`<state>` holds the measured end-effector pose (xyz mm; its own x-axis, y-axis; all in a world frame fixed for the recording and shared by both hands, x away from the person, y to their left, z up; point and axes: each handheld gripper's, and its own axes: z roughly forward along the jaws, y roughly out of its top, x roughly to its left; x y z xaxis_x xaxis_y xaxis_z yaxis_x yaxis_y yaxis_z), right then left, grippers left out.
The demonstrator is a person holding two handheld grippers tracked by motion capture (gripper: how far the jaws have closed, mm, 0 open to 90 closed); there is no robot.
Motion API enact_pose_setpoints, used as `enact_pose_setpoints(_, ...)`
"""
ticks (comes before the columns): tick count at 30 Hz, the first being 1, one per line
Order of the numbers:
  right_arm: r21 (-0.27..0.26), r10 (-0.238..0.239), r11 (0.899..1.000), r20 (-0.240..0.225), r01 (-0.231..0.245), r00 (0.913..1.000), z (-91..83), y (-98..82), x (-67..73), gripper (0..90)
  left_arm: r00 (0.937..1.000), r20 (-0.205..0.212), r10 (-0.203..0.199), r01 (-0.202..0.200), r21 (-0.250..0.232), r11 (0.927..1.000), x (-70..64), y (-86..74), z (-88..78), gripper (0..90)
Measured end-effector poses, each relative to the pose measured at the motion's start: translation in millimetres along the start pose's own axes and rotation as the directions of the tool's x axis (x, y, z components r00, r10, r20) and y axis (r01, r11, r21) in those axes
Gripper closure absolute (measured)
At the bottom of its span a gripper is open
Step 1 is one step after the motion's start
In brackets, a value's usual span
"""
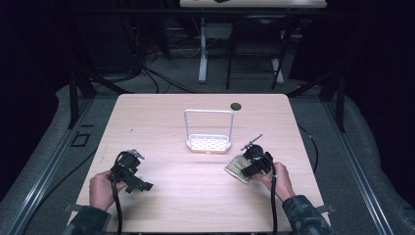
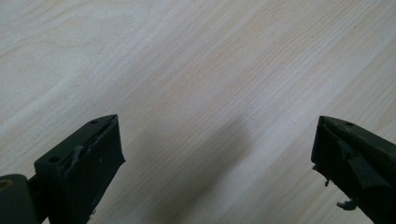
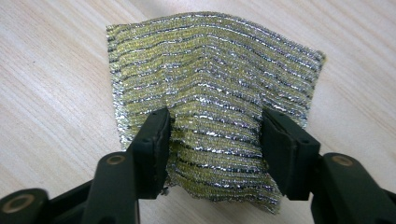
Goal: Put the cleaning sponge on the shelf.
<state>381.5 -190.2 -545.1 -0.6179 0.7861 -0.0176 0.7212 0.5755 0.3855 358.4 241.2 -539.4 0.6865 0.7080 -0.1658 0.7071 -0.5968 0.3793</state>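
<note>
Two black jaws rise from the bottom of the right gripper view, and between them sits a scouring pad, a square of yellow-green and silver ribbed weave. The right gripper has closed in on the pad's near part from both sides; the weave bulges upward between the jaws, so it appears to be squeezed, though whether the pad is lifted or lies flat on the wood is hard to judge from here. In the high view the same pad lies toward the right edge of the table, nearer the front edge than the back, with the right gripper on it and a hand behind, a camouflage-patterned sleeve coming in from the bottom.

Near the middle of the table stands a white rack, a perforated tray with a tall wire hoop rising from it. It is well apart from the pad, which lies to its right and toward the front. A small dark round spot sits close to the back edge.

Toward the front left corner the other hand holds the left gripper. In the left gripper view its jaws stand wide apart over bare wood, with nothing between them.
</note>
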Motion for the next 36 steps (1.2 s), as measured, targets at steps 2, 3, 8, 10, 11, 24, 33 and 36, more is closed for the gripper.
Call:
enact_pose_setpoints(2, -0.017, -0.003, 1.0, 0.011, 0.003, 0.9999, -1.2, -0.7, 0.3, 49.1, 1.0, -0.001, -0.001, 0.001, -0.001, 1.0, 0.1, -0.1, -0.3, 2.2)
enact_pose_setpoints(3, -0.022, 0.004, 1.0, 0.008, -0.003, 1.0, -2.4, -0.8, 0.8, 50.1, 1.0, -0.001, -0.001, 0.001, -0.001, 1.0, 0.1, 0.0, -0.3, 2.2)
enact_pose_setpoints(8, -0.035, -0.008, 0.999, 0.022, 0.008, 0.9997, -5.6, -1.2, 0.3, 51.7, 1.0, -0.001, -0.001, 0.001, -0.001, 1.0, 0.1, 0.0, -0.4, 2.2)
enact_pose_setpoints(10, -0.035, -0.011, 0.999, 0.021, 0.012, 0.9997, -6.8, -1.3, 1.0, 52.1, 1.0, 0.0, -0.002, 0.002, -0.004, 1.0, 0.1, -0.1, -0.3, 2.2)
enact_pose_setpoints(11, -0.04, -0.012, 0.999, 0.02, 0.013, 0.9997, -6.8, -1.4, 1.6, 52.1, 1.0, -0.001, -0.002, 0.002, -0.002, 1.0, 0.1, -0.1, -0.5, 2.2)
enact_pose_setpoints(24, -0.07, -0.033, 0.997, 0.039, 0.036, 0.9987, -15.1, 0.1, 6.3, 50.8, 1.0, 0.0, -0.001, 0.001, -0.004, 1.0, 0.2, -0.2, -0.5, 2.2)
enact_pose_setpoints(33, -0.088, -0.043, 0.995, 0.039, 0.046, 0.9983, -20.0, 1.3, 10.0, 50.5, 1.0, 0.0, 0.004, -0.004, 0.001, 1.0, 0.0, 0.0, -0.5, 2.2)
enact_pose_setpoints(36, -0.094, -0.041, 0.995, 0.036, 0.044, 0.9985, -21.0, 1.7, 11.3, 50.6, 1.0, 0.0, 0.003, -0.003, 0.001, 1.0, -0.1, -0.1, -0.5, 2.2)
